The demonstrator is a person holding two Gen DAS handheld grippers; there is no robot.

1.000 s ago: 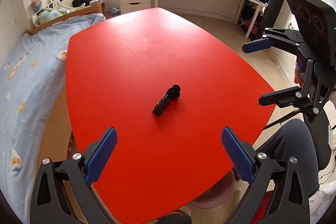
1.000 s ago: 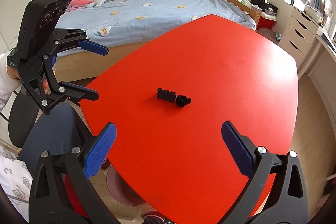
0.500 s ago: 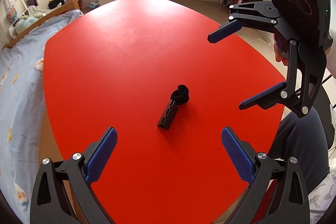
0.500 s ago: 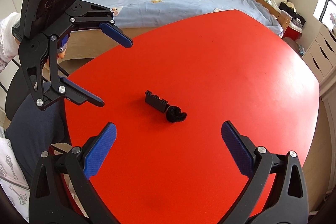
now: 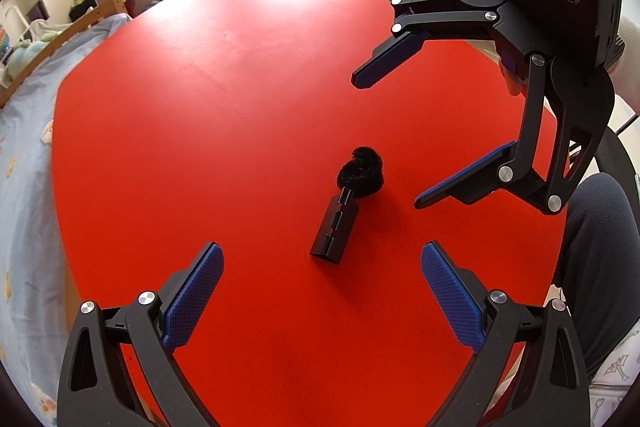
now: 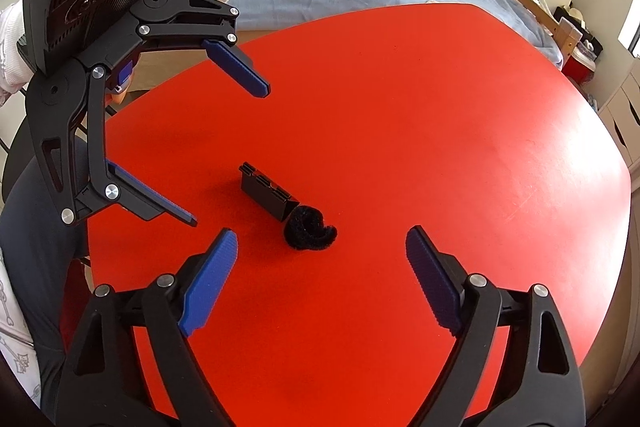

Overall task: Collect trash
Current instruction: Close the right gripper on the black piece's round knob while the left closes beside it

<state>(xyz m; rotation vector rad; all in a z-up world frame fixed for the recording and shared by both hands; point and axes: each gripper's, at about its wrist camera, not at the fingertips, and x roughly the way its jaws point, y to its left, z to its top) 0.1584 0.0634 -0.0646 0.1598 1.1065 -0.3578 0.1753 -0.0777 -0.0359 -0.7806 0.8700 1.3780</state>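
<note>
Red bench [image 5: 168, 131] bears one black clip [image 5: 335, 229] with a fuzzy black coil [image 5: 361, 174] touching its end.
Seen from the left wrist, its long axis runs near-to-far, coil end away. Left hand-held gripper [image 5: 322, 297] is spread, empty; right hand-held gripper [image 6: 320, 277] is closing, nothing between its jaws.

Black clip w/ fuzzy tip [image 5: 346, 203] lying on red table [image 5: 200, 131], just ahead of wide-open left gripper [image 5: 320, 291]; right gripper [image 5: 386, 143] closing alongside, nothing between jaws.
</note>
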